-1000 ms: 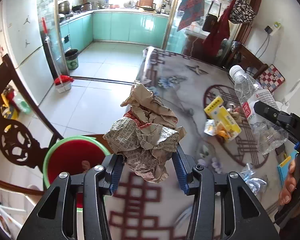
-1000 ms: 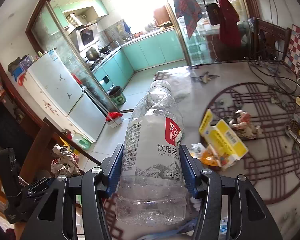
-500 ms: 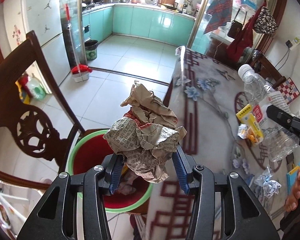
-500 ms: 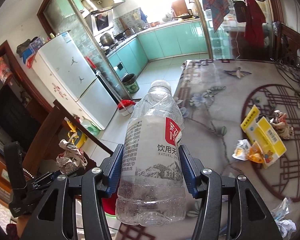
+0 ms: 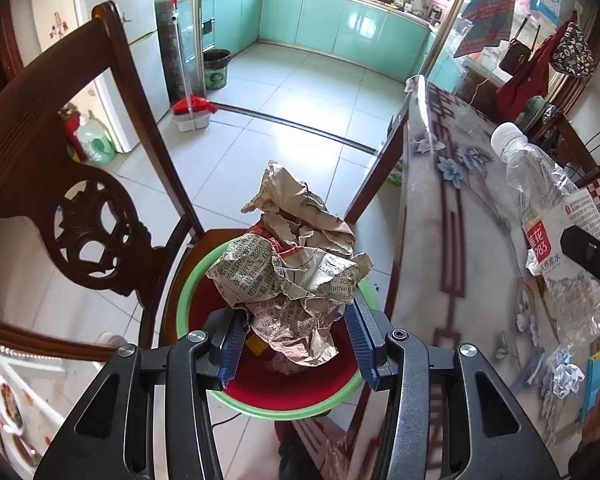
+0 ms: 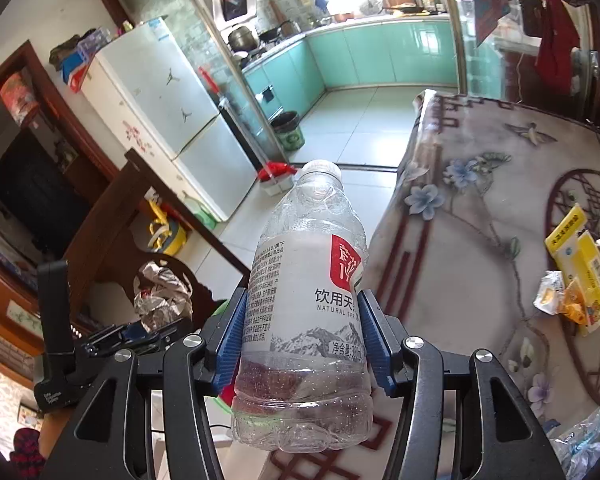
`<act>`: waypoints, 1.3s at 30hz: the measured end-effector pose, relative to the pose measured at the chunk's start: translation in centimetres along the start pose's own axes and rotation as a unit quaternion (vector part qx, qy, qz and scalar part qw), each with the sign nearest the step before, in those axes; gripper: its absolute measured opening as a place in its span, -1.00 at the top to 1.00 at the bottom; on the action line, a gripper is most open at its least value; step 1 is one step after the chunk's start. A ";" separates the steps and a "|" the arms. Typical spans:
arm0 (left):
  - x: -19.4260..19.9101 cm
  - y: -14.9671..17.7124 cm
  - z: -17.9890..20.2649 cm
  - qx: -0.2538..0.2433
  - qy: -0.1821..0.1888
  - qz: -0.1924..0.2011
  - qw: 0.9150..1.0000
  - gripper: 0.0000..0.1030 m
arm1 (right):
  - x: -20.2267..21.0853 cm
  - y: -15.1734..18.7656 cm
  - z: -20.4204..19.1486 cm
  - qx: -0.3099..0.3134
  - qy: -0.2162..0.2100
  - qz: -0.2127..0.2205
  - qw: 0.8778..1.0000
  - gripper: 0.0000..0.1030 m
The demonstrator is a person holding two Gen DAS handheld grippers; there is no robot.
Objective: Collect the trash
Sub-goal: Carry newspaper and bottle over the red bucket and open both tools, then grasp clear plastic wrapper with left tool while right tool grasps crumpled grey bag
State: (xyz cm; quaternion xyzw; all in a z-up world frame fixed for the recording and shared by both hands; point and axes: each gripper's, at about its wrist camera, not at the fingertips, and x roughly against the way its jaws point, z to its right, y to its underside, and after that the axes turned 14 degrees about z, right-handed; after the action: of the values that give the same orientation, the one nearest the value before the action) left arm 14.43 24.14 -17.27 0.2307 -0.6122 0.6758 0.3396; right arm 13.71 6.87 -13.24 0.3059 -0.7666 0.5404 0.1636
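- Left hand-held gripper point(image 5: 294, 344) clamps a crumpled newspaper wad point(image 5: 296, 276), centre frame, above the red bin with green rim point(image 5: 300, 410) on a wooden chair point(image 5: 100, 220);
- Right hand-held gripper point(image 6: 302, 344) grips a clear plastic bottle point(image 6: 306, 304), centre frame; counter point(image 6: 480, 208) at right carries a yellow carton point(image 6: 584, 272).

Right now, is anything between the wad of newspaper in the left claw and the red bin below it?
Nothing: in the left wrist view the newspaper wad hangs over the red bin with only open air between; some trash already lies inside.
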 end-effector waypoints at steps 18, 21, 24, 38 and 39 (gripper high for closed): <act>-3.7 1.8 -3.6 0.027 -0.022 -0.056 0.998 0.11 | -8.2 4.2 -1.7 0.024 -0.025 -0.102 0.994 -0.03; -4.2 1.9 -3.8 0.029 -0.021 -0.062 0.997 0.11 | -8.7 4.3 -1.6 0.023 -0.025 -0.109 0.993 -0.03; -4.5 1.9 -3.9 0.028 -0.021 -0.064 0.997 0.11 | -8.9 4.5 -2.1 0.029 -0.026 -0.108 0.993 -0.03; -4.4 1.6 -3.8 0.035 -0.036 -0.056 0.997 -0.22 | -8.1 4.2 -1.7 0.017 -0.037 -0.092 0.995 -0.05; -4.3 1.6 -3.8 0.036 -0.036 -0.055 0.997 -0.23 | -7.7 4.2 -1.5 0.015 -0.035 -0.090 0.995 -0.05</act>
State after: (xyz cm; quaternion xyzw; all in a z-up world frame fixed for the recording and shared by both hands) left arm 16.44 27.07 -22.01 0.3004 -0.5861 0.6685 0.3454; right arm 16.75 11.47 -20.25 0.3951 -0.7330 0.5237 0.1798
